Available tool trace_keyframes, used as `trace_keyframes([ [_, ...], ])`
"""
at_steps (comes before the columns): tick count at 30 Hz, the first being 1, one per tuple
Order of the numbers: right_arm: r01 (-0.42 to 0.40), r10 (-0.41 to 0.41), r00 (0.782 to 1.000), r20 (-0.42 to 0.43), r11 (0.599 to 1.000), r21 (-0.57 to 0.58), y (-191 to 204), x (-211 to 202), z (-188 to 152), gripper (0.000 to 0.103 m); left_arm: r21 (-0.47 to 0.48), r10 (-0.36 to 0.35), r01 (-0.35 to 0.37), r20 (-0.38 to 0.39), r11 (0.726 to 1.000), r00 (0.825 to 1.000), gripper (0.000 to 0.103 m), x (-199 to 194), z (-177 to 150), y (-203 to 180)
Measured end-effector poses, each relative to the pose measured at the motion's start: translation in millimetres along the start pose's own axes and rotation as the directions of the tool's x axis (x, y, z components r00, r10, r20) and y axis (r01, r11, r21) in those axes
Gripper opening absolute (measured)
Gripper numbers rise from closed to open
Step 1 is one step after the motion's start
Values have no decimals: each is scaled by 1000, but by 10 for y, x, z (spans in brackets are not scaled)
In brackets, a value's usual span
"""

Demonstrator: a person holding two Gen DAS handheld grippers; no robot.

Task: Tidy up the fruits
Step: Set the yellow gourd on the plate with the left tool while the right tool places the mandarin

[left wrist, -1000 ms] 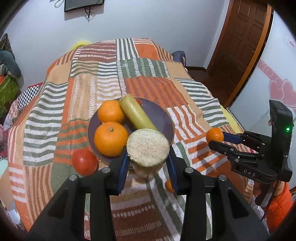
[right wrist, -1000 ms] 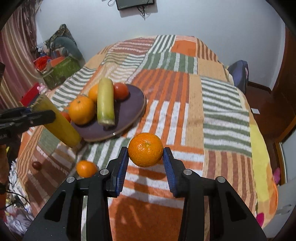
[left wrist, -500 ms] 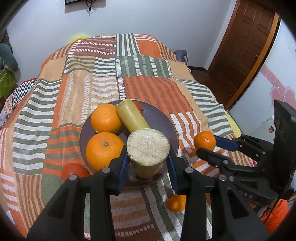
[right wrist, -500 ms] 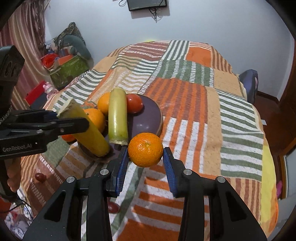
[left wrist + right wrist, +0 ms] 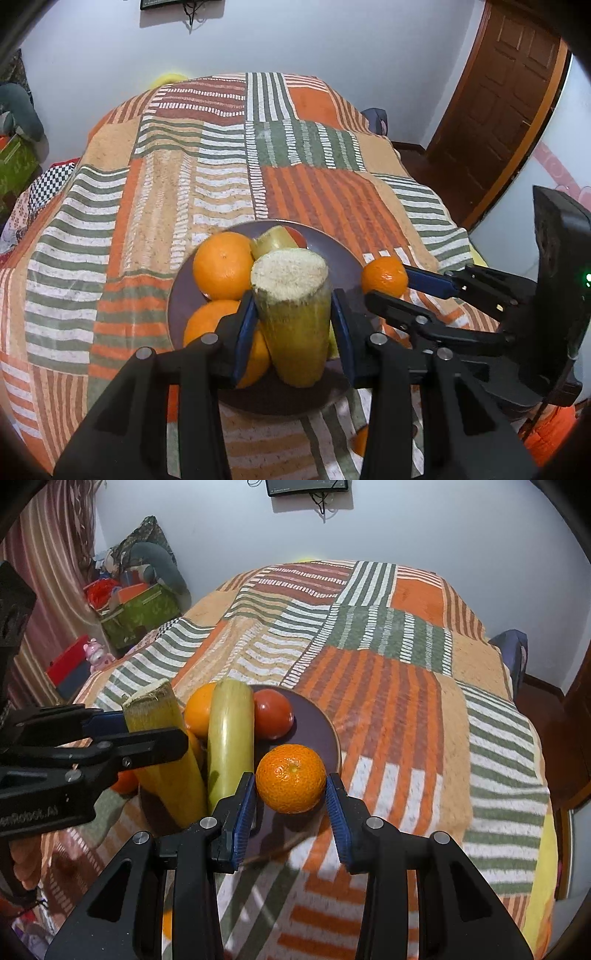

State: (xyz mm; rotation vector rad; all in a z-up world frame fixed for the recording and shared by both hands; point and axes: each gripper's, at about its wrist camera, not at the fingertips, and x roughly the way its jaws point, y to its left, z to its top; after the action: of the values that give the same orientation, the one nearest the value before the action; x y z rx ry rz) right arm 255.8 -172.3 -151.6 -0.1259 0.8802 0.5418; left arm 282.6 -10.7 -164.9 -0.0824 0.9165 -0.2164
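Both claws are carrying fruit over the plate (image 5: 332, 734): left gripper (image 5: 291, 328) clamping a cane stalk (image 5: 291, 291), right gripper (image 5: 290, 805) clamping a tangerine (image 5: 290, 779); next, each needs lowering and releasing, tangerine at the plate's four o'clock.

White lettering on the left gripper (image 5: 153, 734) body, left of the right gripper's jaws, blurred: reads roughly "enRobot.AI". Nothing else is legible.

Both grippers point steeply downward, side by side; the left gripper (image 5: 293, 325) is clamped on a stalk, the right gripper (image 5: 290, 805) on a fruit
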Motion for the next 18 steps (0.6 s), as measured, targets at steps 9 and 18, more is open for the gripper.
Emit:
trace_keyframes([
  [9,-3,2,999,-45,1000,-6,-39,281,114,35,20,54,-54,7,998,999,52,140,51,40],
  [18,-3,1,997,-81,1000,-20,-53,450,163,35,13,75,-76,9,997,997,68,190,47,123],
])
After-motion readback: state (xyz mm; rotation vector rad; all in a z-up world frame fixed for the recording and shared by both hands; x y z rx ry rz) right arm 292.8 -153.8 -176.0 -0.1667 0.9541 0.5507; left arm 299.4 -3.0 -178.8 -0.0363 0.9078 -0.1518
